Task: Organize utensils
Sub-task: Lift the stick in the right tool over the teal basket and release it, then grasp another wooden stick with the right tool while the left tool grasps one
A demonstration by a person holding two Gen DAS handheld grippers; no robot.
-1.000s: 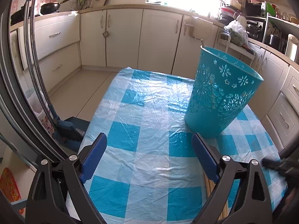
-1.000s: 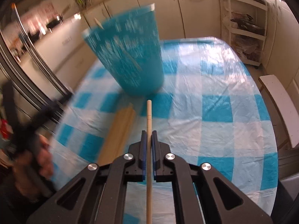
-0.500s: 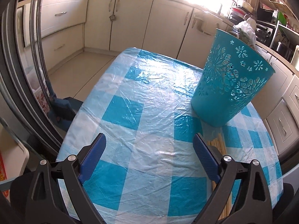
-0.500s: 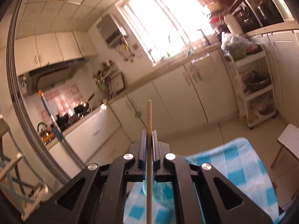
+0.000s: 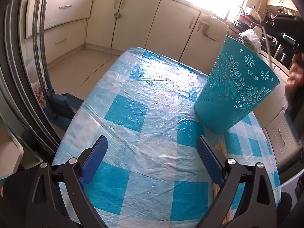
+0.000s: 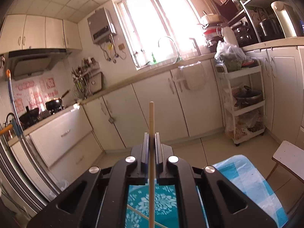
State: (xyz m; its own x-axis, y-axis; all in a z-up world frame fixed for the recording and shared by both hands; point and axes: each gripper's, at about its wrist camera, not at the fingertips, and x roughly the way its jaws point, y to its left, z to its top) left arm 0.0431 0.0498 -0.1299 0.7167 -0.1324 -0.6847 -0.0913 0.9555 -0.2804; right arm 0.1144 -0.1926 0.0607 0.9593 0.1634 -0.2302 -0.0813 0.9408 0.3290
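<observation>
A teal perforated basket (image 5: 235,87) stands on the blue checked tablecloth (image 5: 148,133), right of centre. My left gripper (image 5: 152,159) is open and empty, low over the cloth near its front. Several wooden chopsticks (image 5: 222,152) lie on the cloth behind its right finger. My right gripper (image 6: 151,142) is shut on a single wooden chopstick (image 6: 151,117) and holds it upright above the basket (image 6: 152,203), which shows below between the gripper arms. Another thin stick (image 6: 140,215) leans inside the basket.
Cream kitchen cabinets (image 5: 133,20) run behind the table, with a bright window above the sink (image 6: 157,30). A white shelf trolley (image 6: 245,102) stands at the right, and a white stool (image 6: 288,155) beside the table. A sliding door frame (image 5: 20,76) is on the left.
My right gripper has lifted the chopstick from the table and tipped it upright over the basket. My left gripper has drifted slightly back and stays open.
</observation>
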